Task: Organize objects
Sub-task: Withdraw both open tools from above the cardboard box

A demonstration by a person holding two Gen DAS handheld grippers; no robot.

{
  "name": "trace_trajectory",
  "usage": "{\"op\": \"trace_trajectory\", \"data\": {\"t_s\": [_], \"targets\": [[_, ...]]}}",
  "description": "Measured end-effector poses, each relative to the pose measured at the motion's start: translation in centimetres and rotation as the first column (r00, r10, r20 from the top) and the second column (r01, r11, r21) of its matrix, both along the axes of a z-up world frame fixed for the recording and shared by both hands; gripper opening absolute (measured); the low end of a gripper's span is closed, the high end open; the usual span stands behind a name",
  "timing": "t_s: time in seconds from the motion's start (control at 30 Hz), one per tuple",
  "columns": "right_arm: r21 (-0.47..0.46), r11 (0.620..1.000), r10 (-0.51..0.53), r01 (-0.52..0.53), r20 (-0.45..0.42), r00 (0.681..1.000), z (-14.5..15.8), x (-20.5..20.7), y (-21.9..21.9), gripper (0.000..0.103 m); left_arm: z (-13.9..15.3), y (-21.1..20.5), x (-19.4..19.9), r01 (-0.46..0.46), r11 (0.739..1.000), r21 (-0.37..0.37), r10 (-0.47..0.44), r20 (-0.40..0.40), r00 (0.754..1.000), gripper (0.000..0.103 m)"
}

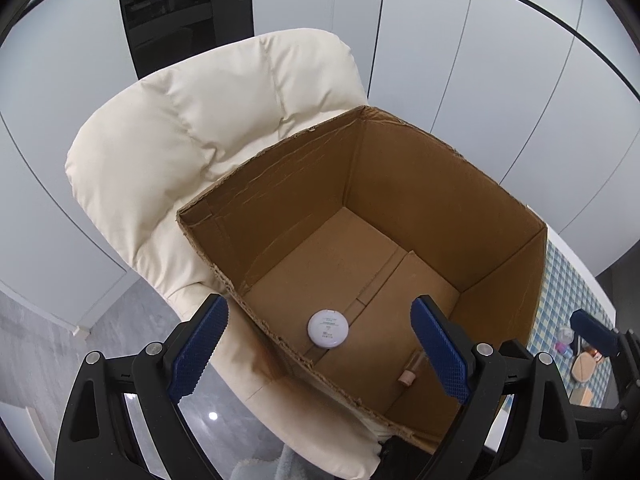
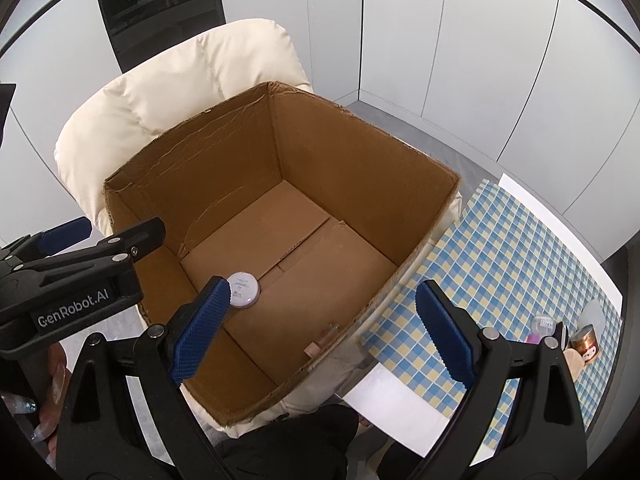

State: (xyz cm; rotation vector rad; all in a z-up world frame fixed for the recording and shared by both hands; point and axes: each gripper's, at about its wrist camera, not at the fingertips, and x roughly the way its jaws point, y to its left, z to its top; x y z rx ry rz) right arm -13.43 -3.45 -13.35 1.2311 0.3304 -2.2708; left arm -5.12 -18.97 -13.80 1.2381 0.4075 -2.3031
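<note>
An open cardboard box (image 1: pixel 400 184) is seen set on a cream padded chair (image 1: pixel 192 128), its quilted backrest rising behind the box's far wall. The box walls are plain brown corrugated board with ragged, torn top edges; the floor is made of folded flaps with a seam across the middle. A round white compact (image 1: pixel 328 328), flat and smooth-lidded, is lying on the box floor near the seam. A small clear bottle (image 1: pixel 412 368) with a tan cap is lying on its side by the near wall. The left claw (image 1: pixel 320 356) is held above the near rim, jaws wide apart, nothing between the ribbed blue pads. The right claw (image 2: pixel 324 328) is likewise spread and empty over the box's near corner. Beside the box, a surface covered in blue-and-yellow checked cloth (image 2: pixel 500 240) carries a copper-coloured tin (image 2: pixel 585 345) and a small bottle with a pink base (image 2: pixel 541 328), well apart from the box.
</note>
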Motion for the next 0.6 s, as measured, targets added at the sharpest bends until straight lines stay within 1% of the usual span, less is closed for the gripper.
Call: {"op": "trace_trajectory", "data": {"t_s": [0.17,0.6], "targets": [[0.008,1.0,-0.004,0.004,-0.008,1.0,0.4,0.8,0.3,0.096,0.3,0.4,1.1,0.017,1.0,0.019,-0.017,-0.004,1.0,0.093],[-0.011,0.999,-0.036,0.036,-0.015,0.999,2.2,3.2,2.5,0.096,2.4,1.7,3.9,0.035,0.999,-0.009,-0.035,-0.021,0.999,0.093]]}}
